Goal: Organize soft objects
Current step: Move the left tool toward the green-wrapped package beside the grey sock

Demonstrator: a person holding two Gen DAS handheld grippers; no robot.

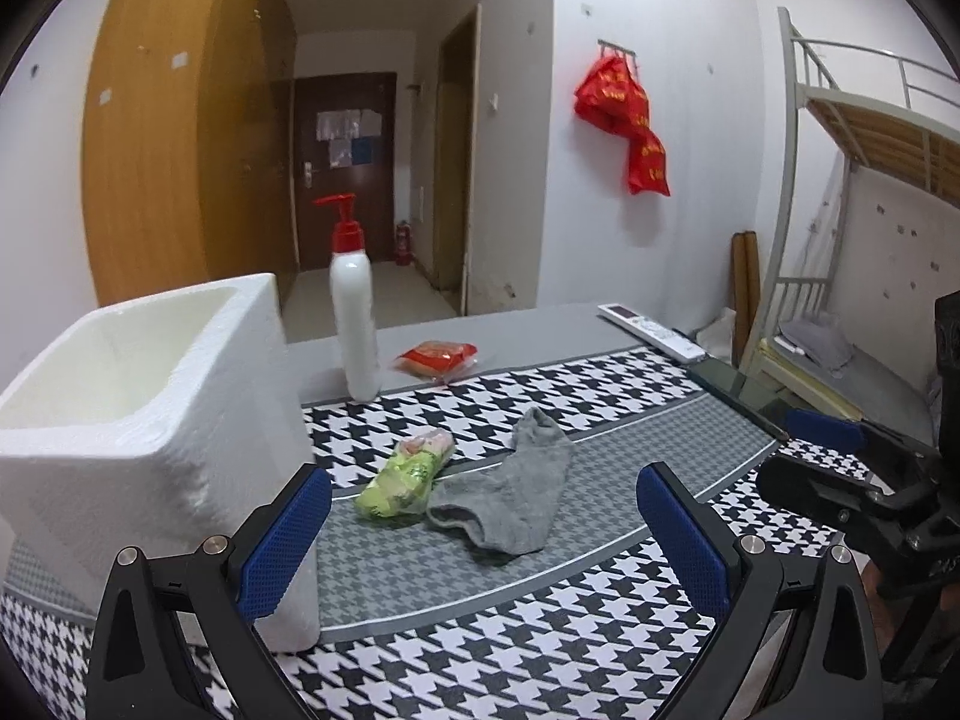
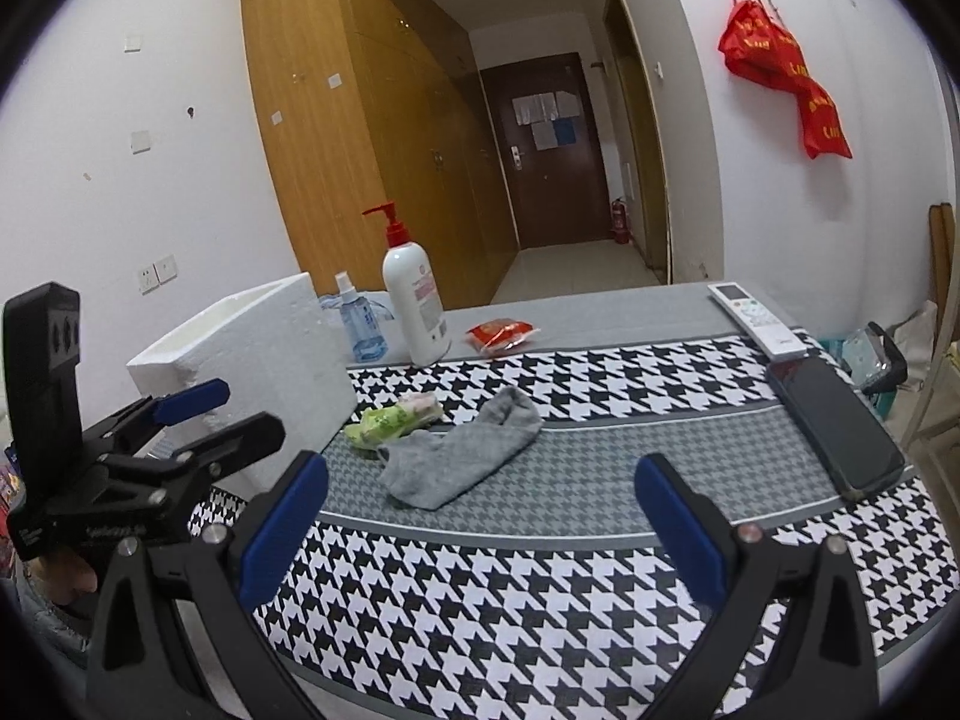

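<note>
A grey sock [image 1: 510,489] [image 2: 459,459] lies crumpled on the houndstooth cloth, touching a green soft packet [image 1: 403,477] [image 2: 390,420] on its left. A white foam box [image 1: 129,414] [image 2: 252,354] stands open-topped to the left of both. My left gripper [image 1: 486,540] is open and empty, just short of the sock, with its left finger beside the box corner; it also shows in the right wrist view [image 2: 210,414]. My right gripper [image 2: 480,531] is open and empty, near the sock; it shows at the right in the left wrist view [image 1: 810,456].
A white pump bottle [image 1: 355,324] [image 2: 417,306] and a red snack packet [image 1: 435,358] [image 2: 501,333] sit behind. A small spray bottle [image 2: 357,324] stands by the box. A remote [image 1: 651,330] [image 2: 756,318] and a dark phone [image 2: 834,420] lie at the right edge. A bunk bed [image 1: 870,180] stands at the right.
</note>
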